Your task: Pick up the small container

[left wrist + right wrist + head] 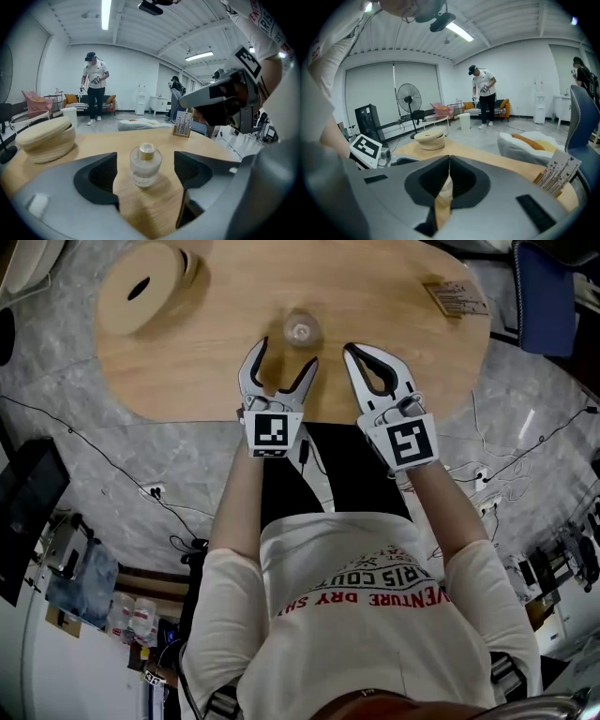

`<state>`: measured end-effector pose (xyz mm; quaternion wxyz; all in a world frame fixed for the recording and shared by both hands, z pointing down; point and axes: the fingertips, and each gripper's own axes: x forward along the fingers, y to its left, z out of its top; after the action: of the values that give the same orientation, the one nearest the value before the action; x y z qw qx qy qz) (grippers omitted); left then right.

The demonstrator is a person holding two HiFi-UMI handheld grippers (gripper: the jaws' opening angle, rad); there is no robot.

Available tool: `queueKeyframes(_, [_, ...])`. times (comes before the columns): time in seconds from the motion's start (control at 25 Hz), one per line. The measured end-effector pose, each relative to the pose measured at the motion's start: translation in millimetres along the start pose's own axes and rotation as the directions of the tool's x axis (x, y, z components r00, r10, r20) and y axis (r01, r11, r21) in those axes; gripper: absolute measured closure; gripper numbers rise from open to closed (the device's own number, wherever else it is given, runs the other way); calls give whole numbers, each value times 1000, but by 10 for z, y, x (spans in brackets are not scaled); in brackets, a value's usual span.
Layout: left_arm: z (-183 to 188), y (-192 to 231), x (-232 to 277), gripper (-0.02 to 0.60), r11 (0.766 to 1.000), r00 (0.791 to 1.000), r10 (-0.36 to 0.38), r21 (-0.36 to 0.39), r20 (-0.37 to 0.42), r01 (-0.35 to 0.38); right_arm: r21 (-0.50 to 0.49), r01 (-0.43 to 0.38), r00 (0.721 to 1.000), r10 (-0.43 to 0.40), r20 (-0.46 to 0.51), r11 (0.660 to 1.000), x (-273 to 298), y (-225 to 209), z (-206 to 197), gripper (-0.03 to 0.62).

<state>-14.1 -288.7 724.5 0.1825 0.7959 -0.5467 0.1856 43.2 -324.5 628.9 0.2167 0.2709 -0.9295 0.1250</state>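
Head view: left tongs (284,360) spread wide, small container (300,329) just beyond their tips; right tongs (354,352) closed, empty.
Left gripper view: container centred ahead of the jaws, untouched (probably slippery glass); an off-centre squeeze may topple it.
Right gripper view: jaws together; straying left risks a knock.

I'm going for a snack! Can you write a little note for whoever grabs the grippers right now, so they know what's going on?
Left gripper: open and empty, aimed at the small container, which stands just past its tips and is not touched.
Right gripper: shut and empty, beside the left one at the near edge of the table.
Container: upright on the wooden table, cap on.
Done: the left gripper is lined up with it.
Left: probably ease the left gripper forward around the container, close on it, then lift.
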Motion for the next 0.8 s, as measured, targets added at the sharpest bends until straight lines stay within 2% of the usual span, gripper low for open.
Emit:
queueKeyframes(0.12, [-103,2,196,215,1000,1000,1,3,12,-1,18,11,1000,-11,5,1000,73,-72,-140,588])
queueKeyframes(0.24, [-178,3,381,215,1000,1000,0,14,19,0,59,42,999,-40,-32,997,130,-170,-291,588])
queueKeyframes(0.44, [-367,-28,622,215,999,1000,-11,50,-14,12,88,74,997,-70,-45,993,192,-268,-431,588])
queueKeyframes(0.6, [-396,8,765,215,997,1000,7,79,-13,-6,69,95,994,-91,-62,993,212,-296,-577,588])
queueKeyframes(0.8, [-376,47,798,221,997,999,39,70,-13,-38,49,86,995,-83,-56,995,194,-208,-720,588])
